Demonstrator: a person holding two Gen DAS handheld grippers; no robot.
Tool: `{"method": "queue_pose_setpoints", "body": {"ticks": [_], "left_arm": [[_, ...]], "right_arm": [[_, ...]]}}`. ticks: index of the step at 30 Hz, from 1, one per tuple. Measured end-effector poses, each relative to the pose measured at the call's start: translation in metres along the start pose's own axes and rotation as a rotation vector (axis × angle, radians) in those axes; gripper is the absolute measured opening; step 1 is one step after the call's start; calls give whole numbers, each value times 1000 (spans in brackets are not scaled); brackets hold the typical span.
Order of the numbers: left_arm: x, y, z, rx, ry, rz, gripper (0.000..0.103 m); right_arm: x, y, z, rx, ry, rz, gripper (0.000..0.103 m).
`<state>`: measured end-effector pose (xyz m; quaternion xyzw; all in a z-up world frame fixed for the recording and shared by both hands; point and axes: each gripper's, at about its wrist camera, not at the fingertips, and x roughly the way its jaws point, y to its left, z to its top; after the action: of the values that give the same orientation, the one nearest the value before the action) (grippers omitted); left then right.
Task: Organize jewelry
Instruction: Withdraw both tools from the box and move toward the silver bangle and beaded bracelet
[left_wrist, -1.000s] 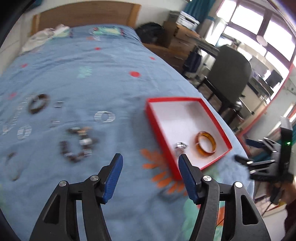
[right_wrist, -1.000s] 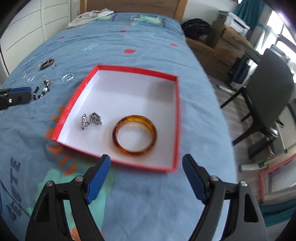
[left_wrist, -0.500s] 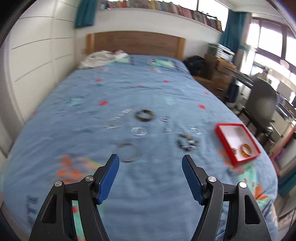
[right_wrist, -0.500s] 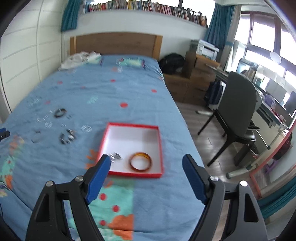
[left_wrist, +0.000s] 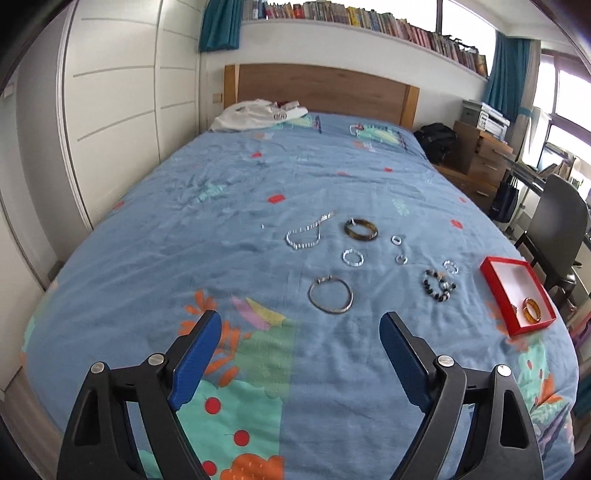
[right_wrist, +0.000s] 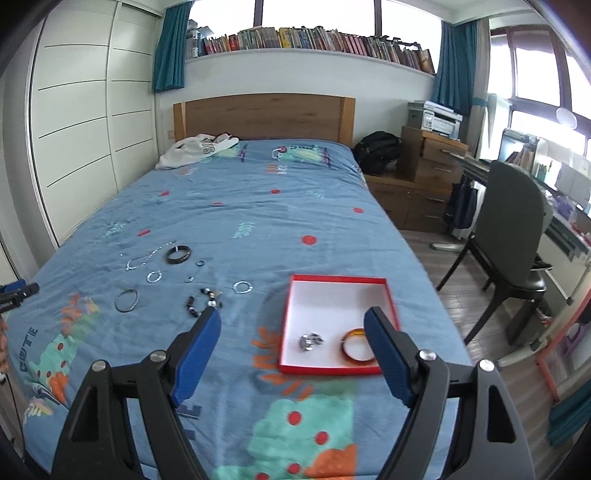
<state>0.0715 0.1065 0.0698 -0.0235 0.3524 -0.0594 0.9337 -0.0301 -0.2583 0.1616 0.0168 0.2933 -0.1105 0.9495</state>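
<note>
The left gripper (left_wrist: 300, 334), its blue ribbed pads widening with nothing between them, is held above the wrinkled blue patterned bedspread (left_wrist: 236, 192). The right gripper (right_wrist: 292, 328) is spread wide and empty. A thin silver wire bangle (left_wrist: 330, 295), a dark beaded bracelet (left_wrist: 439, 285) and a beaded silver chain (left_wrist: 304, 233) are scattered there. A glossy amber bangle (right_wrist: 354, 350) is seen in the shallow red cardboard box (right_wrist: 338, 280).
</note>
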Motion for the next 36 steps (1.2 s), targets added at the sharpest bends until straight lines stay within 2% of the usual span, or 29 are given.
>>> {"method": "queue_pose_setpoints", "body": {"ticks": [11, 23, 36], "left_arm": [[60, -2, -20, 7, 97, 22, 86], [120, -16, -22, 21, 167, 11, 89], [196, -27, -18, 41, 246, 14, 89]], "right_arm": [[78, 46, -24, 5, 80, 65, 79], [172, 94, -43, 12, 190, 137, 79], [259, 124, -58, 34, 281, 201, 79]]}}
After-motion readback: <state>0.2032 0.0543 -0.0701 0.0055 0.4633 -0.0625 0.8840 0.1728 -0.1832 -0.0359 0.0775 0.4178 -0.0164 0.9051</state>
